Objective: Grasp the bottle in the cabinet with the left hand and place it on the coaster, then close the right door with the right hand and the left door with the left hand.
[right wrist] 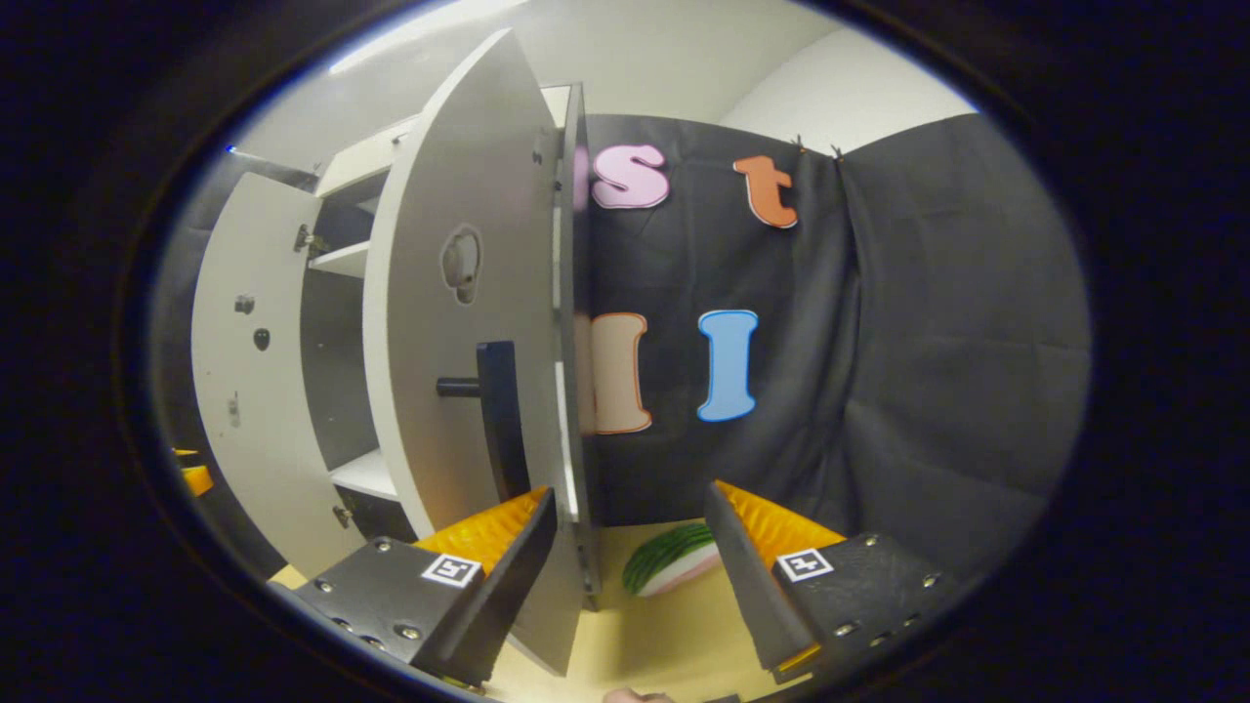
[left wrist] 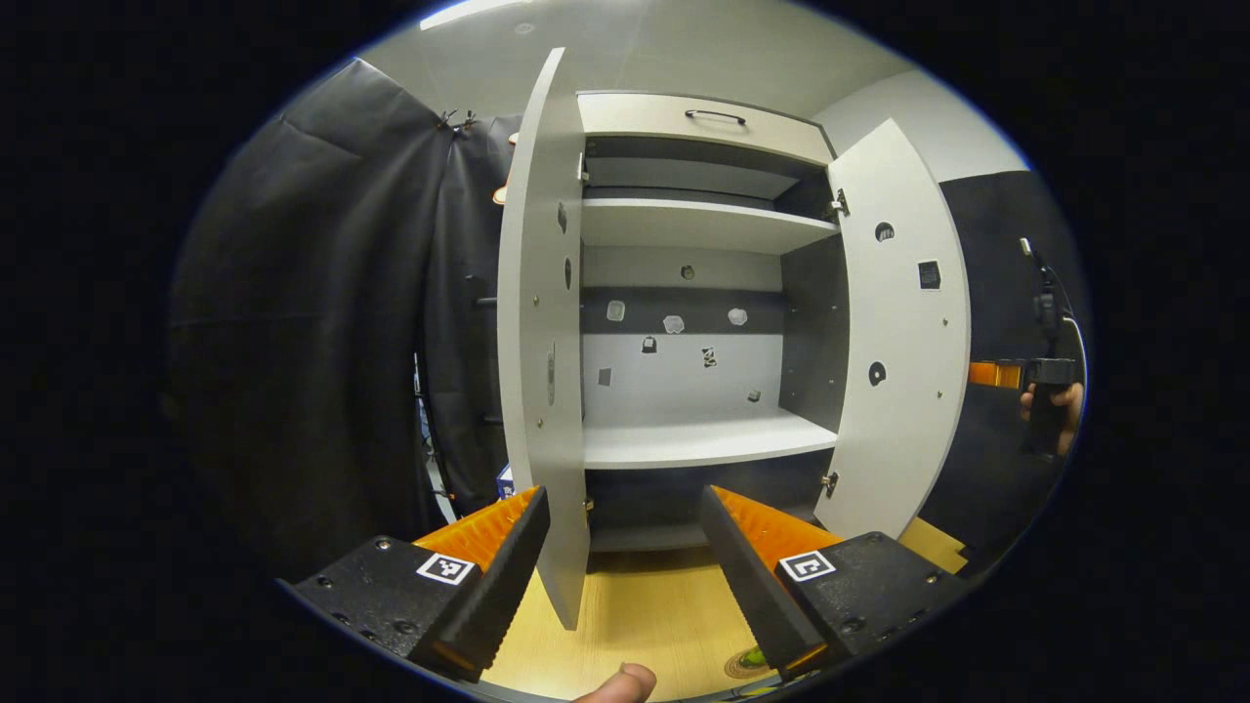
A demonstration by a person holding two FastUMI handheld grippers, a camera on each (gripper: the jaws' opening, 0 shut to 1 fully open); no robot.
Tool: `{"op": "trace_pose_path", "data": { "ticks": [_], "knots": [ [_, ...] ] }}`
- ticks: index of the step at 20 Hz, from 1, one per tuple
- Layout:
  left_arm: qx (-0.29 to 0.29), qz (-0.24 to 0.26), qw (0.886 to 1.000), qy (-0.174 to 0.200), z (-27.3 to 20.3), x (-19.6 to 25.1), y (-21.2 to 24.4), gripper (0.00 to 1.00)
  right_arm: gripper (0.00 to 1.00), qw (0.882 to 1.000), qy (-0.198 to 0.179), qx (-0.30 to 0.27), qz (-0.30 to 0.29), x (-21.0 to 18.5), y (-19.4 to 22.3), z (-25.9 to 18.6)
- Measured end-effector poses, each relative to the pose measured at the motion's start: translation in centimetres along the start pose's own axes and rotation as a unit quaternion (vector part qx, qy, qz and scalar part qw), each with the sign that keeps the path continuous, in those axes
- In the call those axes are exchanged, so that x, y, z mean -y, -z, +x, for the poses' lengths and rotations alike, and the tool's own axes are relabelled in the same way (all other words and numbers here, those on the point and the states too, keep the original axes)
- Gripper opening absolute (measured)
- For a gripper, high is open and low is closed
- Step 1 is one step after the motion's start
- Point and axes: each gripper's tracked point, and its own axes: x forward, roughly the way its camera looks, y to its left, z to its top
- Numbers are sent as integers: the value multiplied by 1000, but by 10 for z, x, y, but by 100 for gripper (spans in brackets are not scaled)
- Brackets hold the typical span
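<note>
- In the left gripper view, black cloth is hung in soft folds along the left side of the booth, under a pale ceiling with a strip light.
- The left tool is seen at the bottom with its jaws spread wide; the lower edge of the left door stands between the ribbed fingers, and whether it is touched cannot be told.
- The left door is a flat, matte, pale-grey panel, seen almost edge-on and swung fully out.
- A light wood-grain tabletop lies under the cabinet, and a fingertip shows at its near edge.
- The cabinet is boxy, with dark inner walls, two smooth white shelves and a drawer with a dark bar handle on top.
- A round patterned coaster with something green on it is seen at the near edge of the tabletop, partly hidden by the tool; whether that is the bottle cannot be told.
- The right door stands open, pale and flat, with small round holes.
- Beyond it, the right tool is held by a hand near the right edge.
- In the right gripper view, the right tool has its jaws spread apart, with the right door and its dark bar handle just ahead.
- A green-striped melon-like piece lies on the tabletop near the rear edge.
</note>
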Motion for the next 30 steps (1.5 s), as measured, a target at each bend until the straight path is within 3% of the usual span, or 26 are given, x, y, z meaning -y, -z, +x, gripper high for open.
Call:
{"op": "trace_pose_path", "data": {
  "ticks": [6,13,16,19,21,30],
  "knots": [
    [7,6,1000,0,10,4,-7,98,94,1000,-15,12,1,-45,3,6],
    [7,8,999,-31,6,-19,-6,98,95,999,-33,12,29,-92,8,18],
    [8,6,999,-51,-2,-40,-7,98,93,998,-62,11,26,-125,10,23],
    [8,-1,997,-78,-12,-66,-8,98,95,997,-75,11,-30,-148,16,25],
    [8,-3,995,-97,-20,-87,-10,98,95,995,-94,7,-36,-161,23,26],
    [7,-4,984,-179,-27,-182,-24,98,95,995,-94,-16,-6,-155,40,14]
  ]
}}
